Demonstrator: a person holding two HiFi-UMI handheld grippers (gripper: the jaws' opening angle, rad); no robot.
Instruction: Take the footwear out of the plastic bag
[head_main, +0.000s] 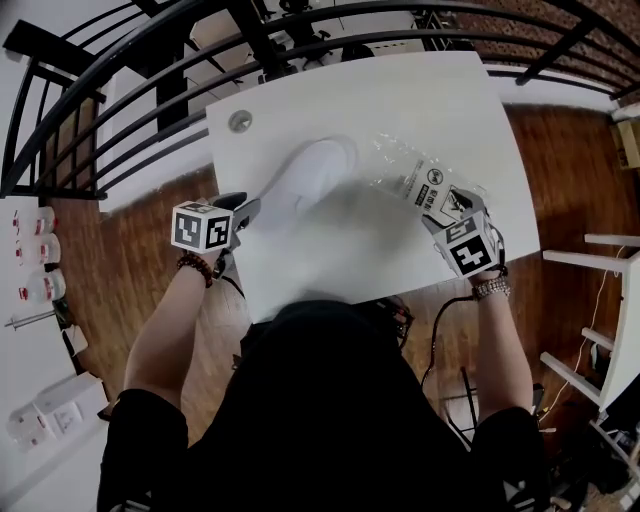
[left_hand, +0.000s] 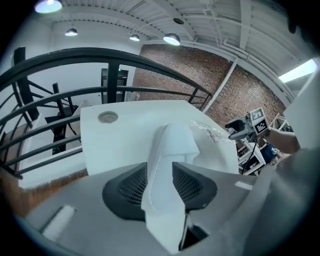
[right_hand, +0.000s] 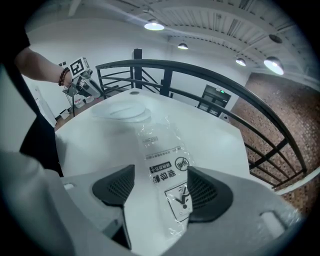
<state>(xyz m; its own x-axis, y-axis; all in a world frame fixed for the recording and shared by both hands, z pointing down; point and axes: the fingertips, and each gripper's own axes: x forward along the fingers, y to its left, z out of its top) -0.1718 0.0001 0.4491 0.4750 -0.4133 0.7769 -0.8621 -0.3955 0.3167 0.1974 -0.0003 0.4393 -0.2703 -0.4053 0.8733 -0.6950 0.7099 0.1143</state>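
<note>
A white shoe (head_main: 305, 180) lies on the white table (head_main: 400, 90), toe pointing away from me. My left gripper (head_main: 245, 212) is shut on its heel end; in the left gripper view the shoe (left_hand: 172, 150) is pinched between both pads of that gripper (left_hand: 160, 185). To the right lies a clear plastic bag (head_main: 420, 180) with printed warning labels, its far end close to the shoe's toe. My right gripper (head_main: 435, 222) is at the bag's near end. In the right gripper view the bag (right_hand: 167, 160) runs between the wide-apart jaws of this gripper (right_hand: 160, 187), with a gap beside the left pad.
A round metal grommet (head_main: 240, 121) sits in the table's far left corner. A black curved railing (head_main: 150, 60) runs behind the table. Wooden floor surrounds it, with white furniture (head_main: 610, 300) at the right and a cable (head_main: 440, 340) hanging under the near edge.
</note>
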